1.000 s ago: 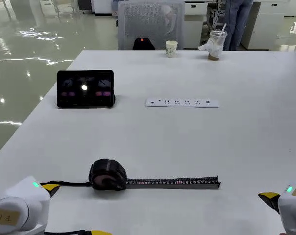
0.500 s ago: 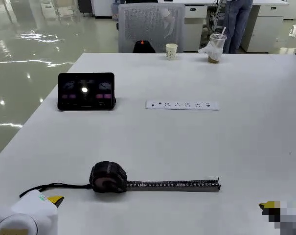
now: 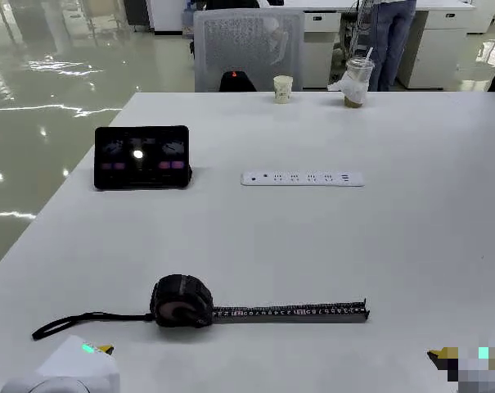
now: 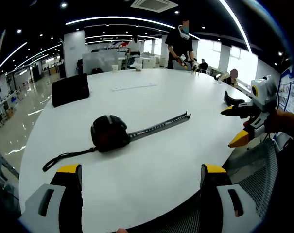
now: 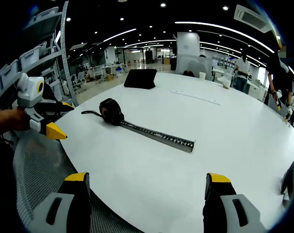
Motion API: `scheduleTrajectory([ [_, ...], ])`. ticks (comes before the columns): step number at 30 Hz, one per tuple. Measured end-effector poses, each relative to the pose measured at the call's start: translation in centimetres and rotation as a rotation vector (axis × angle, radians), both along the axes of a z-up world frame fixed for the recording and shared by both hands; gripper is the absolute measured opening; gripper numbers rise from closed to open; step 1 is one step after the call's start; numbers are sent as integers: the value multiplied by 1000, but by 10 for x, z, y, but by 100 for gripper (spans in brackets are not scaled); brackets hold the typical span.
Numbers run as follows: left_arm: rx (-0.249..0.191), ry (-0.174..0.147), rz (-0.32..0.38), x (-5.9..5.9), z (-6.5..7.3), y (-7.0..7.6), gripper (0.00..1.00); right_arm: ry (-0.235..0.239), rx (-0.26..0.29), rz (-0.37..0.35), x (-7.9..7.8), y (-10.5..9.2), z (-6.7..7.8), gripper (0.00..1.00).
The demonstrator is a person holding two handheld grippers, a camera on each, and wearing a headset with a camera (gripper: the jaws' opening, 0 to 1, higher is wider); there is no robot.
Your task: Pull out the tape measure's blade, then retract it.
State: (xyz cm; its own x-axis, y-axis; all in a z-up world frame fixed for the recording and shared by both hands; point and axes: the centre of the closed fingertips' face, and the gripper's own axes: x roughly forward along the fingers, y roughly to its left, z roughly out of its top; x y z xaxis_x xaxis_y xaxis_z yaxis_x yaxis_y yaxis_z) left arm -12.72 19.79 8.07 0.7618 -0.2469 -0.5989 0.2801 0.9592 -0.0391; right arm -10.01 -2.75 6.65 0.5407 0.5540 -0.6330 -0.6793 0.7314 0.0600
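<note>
A black tape measure [image 3: 182, 301] is seen lying near the front edge of a white table [image 3: 411, 237], left of centre. Its blade [image 3: 290, 311] is drawn out flat along the table toward the right and ends in a hooked tip [image 3: 365, 309]. A black wrist strap [image 3: 83, 321] trails from the case toward the left edge. The left gripper [image 4: 141, 170] is held off the front edge toward the left, and the right gripper [image 5: 147, 178] off the front edge toward the right. The jaws of both are spread wide, with nothing between them. Since the blade is already pulled out, retraction is judged to be the step in hand. The case would best be pinned by the left gripper while the lock is released. The tip should be guided back by the right gripper so that the blade is not allowed to whip. A dark tablet [image 3: 141, 157] and a white power strip [image 3: 302, 178] are placed farther back, well apart from the work.
</note>
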Motion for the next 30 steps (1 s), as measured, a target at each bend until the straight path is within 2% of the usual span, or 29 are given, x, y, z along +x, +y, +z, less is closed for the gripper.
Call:
scheduleTrajectory([
  [5, 12, 3, 16, -1, 1, 1, 99, -2, 8, -4, -2, 3, 2, 99],
  [9, 11, 11, 14, -1, -1, -1, 99, -5, -7, -2, -3, 4, 1, 99],
  [16, 14, 1, 30, 1, 2, -1, 99, -3, -19, -2, -5, 3, 0, 99],
  [23, 13, -13, 48, 5, 4, -1, 99, 6, -30, 38, -8, 5, -4, 99],
  [30, 9, -6, 53, 9, 2, -5, 99, 15, -45, 82, -8, 4, -8, 99],
])
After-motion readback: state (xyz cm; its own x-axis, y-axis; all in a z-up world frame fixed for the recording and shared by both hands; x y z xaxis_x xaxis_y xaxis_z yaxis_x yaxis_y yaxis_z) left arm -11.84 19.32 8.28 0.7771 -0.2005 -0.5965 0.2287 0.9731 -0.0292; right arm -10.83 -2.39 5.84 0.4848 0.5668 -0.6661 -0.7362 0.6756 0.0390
